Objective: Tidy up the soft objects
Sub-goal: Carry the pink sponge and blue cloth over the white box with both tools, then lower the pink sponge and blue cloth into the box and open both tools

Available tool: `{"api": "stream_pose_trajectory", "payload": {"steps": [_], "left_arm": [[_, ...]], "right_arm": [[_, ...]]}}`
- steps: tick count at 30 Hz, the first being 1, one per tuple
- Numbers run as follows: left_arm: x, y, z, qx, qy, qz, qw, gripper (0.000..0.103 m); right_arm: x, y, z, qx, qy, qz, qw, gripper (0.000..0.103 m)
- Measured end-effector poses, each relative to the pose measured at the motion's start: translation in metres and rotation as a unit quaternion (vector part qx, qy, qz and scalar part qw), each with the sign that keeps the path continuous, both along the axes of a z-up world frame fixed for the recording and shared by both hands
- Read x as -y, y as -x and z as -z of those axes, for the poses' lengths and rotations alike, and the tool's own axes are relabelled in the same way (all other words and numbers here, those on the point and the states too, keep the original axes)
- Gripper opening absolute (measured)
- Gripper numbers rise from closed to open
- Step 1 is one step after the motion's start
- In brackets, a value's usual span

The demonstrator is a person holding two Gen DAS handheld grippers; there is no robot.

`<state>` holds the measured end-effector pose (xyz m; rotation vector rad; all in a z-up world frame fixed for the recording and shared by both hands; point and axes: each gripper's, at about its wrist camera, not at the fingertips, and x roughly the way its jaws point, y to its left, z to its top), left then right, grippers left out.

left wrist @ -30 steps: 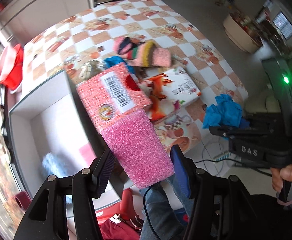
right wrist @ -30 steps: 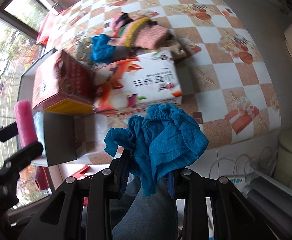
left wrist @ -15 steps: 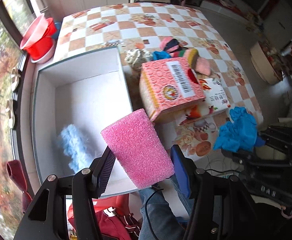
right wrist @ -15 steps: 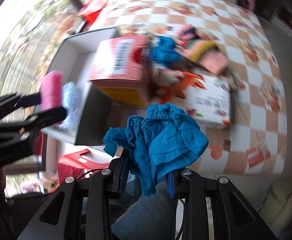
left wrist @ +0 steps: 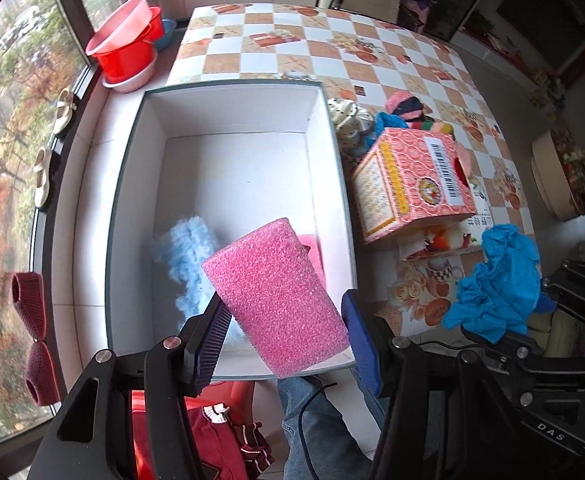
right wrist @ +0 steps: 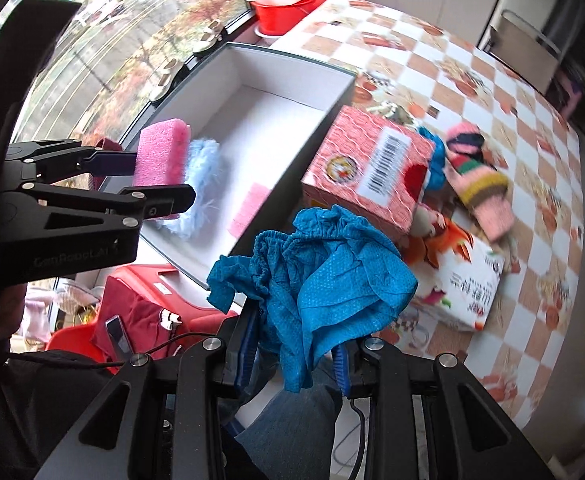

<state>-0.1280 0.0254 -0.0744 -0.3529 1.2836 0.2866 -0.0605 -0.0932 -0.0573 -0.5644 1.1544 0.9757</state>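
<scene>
Left wrist view first: our left tool (left wrist: 284, 332) is clamped on the pink foam block (left wrist: 276, 300), which hangs over the near end of the white box (left wrist: 132, 168). Inside the box we've already got a fluffy light-blue piece (left wrist: 188, 256) and a flat pink piece (left wrist: 312, 248) lying on the floor of it. Off to the right, on the checkered table (left wrist: 372, 52), there's a pink carton (left wrist: 412, 184) sitting on top of a white printed carton (left wrist: 444, 244), with a striped knit piece (left wrist: 412, 108) and more soft bits behind. The blue cloth (left wrist: 496, 284) shows at the right, in our other tool.

Right wrist view: our right tool (right wrist: 292, 352) is pinched on that blue cloth (right wrist: 312, 264), which bunches up above the jaws and droops down between them. It sits outside the box, near the box's corner, with the pink carton (right wrist: 368, 172) just beyond.

What could go wrong, as we see it: the foam looks springy and sits tilted in the jaws, so on letting go it might bounce or tip over the near wall onto the red stuff below. The cloth is floppy and could snag on a finger or drape over the rim instead of dropping in. Both tools are also close together, so they could bump.
</scene>
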Motion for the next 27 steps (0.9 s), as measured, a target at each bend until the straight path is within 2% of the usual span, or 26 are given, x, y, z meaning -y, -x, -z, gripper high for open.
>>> {"api": "stream_pose_trajectory", "payload": {"steps": [12, 27], "left_arm": [[-0.033, 0.023, 0.011, -0.005, 0.011, -0.061, 0.9980, 0.061], [-0.051, 0.033, 0.022, -0.014, 0.017, -0.090, 0.9957, 0.061]], "right_arm": [[-0.037, 0.009, -0.012, 0.017, 0.003, -0.048, 0.999, 0.032], [-0.069, 0.015, -0.018, 0.016, -0.003, -0.082, 0.996, 0.032]]}}
